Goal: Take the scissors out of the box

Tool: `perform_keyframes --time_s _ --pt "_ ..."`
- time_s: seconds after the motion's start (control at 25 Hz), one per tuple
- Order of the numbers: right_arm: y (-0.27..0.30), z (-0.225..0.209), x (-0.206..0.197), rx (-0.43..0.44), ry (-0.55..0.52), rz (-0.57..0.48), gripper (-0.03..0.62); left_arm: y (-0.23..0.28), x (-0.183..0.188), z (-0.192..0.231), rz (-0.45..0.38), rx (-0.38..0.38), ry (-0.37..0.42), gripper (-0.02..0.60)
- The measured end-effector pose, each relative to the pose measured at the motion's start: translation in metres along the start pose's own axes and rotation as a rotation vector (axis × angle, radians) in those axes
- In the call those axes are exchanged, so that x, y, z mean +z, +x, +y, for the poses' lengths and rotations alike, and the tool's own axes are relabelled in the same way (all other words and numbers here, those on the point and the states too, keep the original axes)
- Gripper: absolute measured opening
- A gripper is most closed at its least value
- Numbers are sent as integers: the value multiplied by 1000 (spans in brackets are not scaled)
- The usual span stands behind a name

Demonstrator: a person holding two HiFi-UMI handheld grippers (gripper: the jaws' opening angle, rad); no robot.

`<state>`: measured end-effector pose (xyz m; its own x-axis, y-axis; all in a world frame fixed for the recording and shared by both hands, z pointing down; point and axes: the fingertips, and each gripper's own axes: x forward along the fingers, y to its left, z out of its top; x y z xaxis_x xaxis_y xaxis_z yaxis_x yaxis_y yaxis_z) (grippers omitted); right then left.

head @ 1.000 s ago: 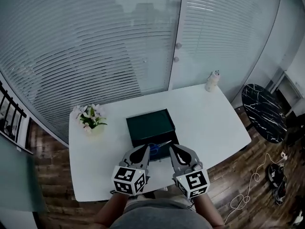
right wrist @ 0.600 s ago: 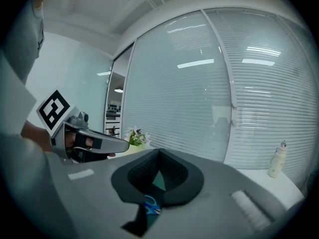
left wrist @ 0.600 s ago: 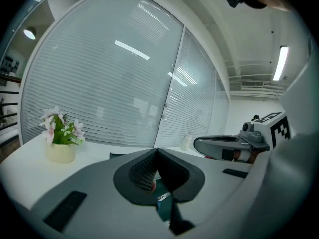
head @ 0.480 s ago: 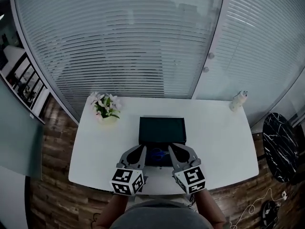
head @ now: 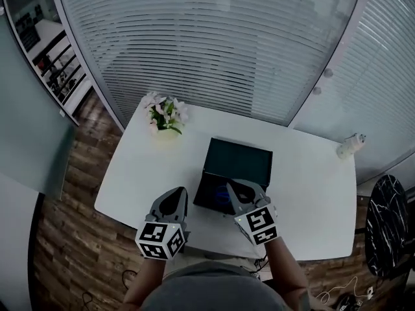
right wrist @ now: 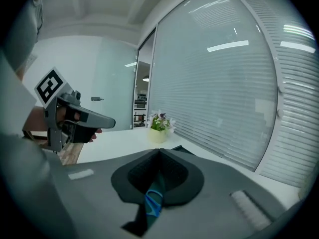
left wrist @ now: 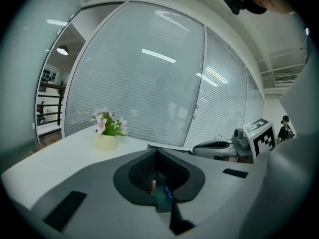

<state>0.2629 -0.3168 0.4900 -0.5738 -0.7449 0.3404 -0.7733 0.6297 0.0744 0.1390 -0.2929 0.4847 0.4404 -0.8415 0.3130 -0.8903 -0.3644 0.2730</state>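
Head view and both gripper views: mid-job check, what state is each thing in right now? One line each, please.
Left tongs: shut, empty, beside the box over the table.
Right tongs: shut, nothing between the tips, above the box's near end.
Box: open on top.
Scissors: lying in the box under the right tongs, not gripped.
Flower pot: upright on the table.

White table (head: 139, 173), slatted blinds (head: 214, 44), wood floor (head: 68, 229).

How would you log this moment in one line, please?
right gripper: shut, above dark green rectangular box | blue-handled scissors: inside box, ungripped | left gripper: shut, over white table
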Motion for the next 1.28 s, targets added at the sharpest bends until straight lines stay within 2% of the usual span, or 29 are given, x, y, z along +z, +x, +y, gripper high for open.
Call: perform_keyframes --time_s 0.24,0.6,0.64,0.68,0.72,0.96,1.28 --pt "30 4 -33 77 -59 107 10 -11 -9 17 -7 61 -25 6" --pt "50 13 -105 269 -170 387 11 -8 -20 25 19 89 -46 6" --pt "50 15 -111 294 -184 413 22 -8 -21 25 21 90 -47 6" --pt "51 17 -118 317 -198 439 86 -7 -21 25 22 91 -47 6" --pt "51 18 -123 336 -211 461 103 -6 -21 24 22 91 -48 6" --pt "56 23 -147 404 -243 547 126 -5 -26 25 39 94 -51 6" --pt "62 25 -166 429 -288 608 124 -4 -25 30 29 112 -67 6"
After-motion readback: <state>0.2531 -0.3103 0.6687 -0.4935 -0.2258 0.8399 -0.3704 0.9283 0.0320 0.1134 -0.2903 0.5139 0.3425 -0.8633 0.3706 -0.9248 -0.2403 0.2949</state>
